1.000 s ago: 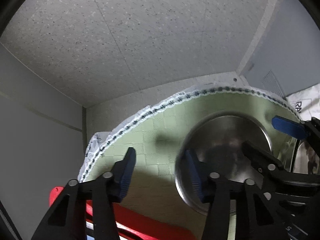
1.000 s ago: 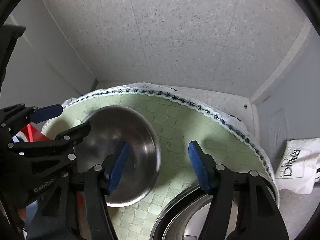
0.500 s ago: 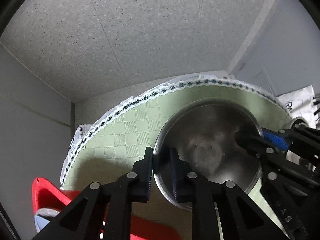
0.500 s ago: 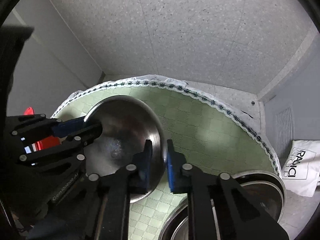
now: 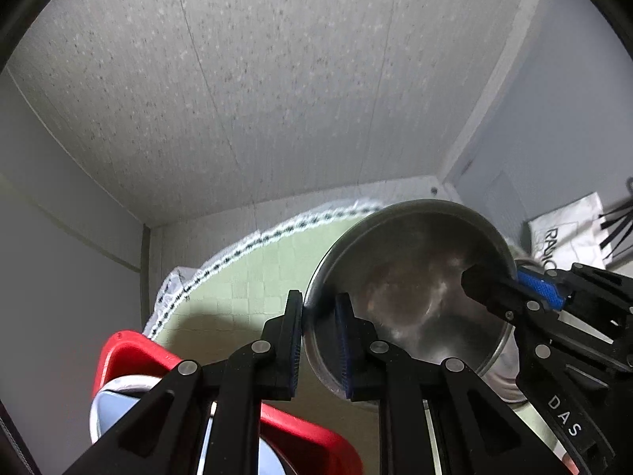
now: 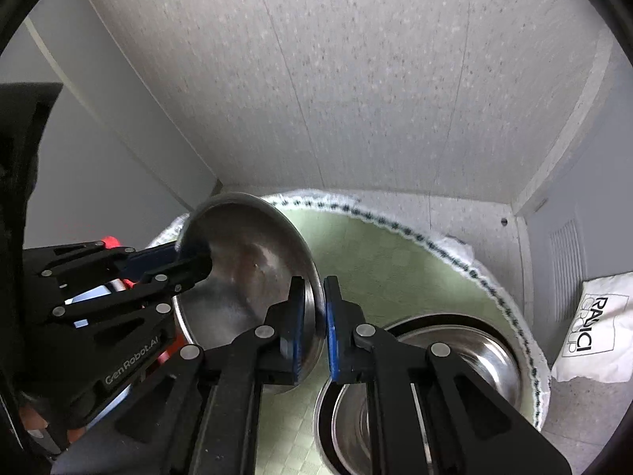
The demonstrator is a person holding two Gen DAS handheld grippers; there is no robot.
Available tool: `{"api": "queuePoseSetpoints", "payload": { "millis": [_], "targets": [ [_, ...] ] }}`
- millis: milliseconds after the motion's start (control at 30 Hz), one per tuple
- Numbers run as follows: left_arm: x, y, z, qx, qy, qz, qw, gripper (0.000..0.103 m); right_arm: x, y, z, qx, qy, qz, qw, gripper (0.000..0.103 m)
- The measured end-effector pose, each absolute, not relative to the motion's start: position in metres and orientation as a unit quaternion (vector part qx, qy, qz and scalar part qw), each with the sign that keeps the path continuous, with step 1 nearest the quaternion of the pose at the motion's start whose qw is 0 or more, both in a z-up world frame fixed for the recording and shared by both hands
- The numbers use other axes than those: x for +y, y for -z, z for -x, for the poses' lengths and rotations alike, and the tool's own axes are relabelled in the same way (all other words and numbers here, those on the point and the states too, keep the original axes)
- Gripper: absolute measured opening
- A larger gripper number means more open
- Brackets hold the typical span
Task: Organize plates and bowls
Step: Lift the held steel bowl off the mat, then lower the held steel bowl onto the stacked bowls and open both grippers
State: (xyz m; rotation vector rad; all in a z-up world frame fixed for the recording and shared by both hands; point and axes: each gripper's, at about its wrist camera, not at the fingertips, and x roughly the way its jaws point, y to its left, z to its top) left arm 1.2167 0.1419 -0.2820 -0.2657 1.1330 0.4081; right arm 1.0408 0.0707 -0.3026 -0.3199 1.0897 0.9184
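Worktop [image 6: 395, 261]: round, under a green checked cloth with a lace rim.
Red bin [image 5: 130, 352]: at the worktop's left edge, something pale blue inside.
Nested steel bowls [image 6: 467, 356]: on the worktop's near right part.
Steel bowl [image 5: 415, 293]: tilted, lifted over the worktop's near left part, held between both my grippers.
My left gripper [image 5: 318, 340]: fingers pinching the bowl's left rim.
My right gripper [image 6: 314, 316]: fingers pinching the opposite rim.
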Motion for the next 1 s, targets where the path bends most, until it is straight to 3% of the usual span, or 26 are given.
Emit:
{"api": "queuePoseSetpoints", "payload": {
  "millis": [367, 1000],
  "targets": [
    [0.072, 0.236, -1.202, 0.501, -0.152, 0.105, 0.846, 0.012, -0.004, 0.251, -1.039, 0.469, -0.403, 0.116, 0.777, 0.009],
    [0.024, 0.302, -1.24, 0.548, -0.129, 0.103, 0.82, 0.012, -0.068, 0.307, -1.068, 0.514, -0.351, 0.086, 0.779, 0.009]
  ]
}}
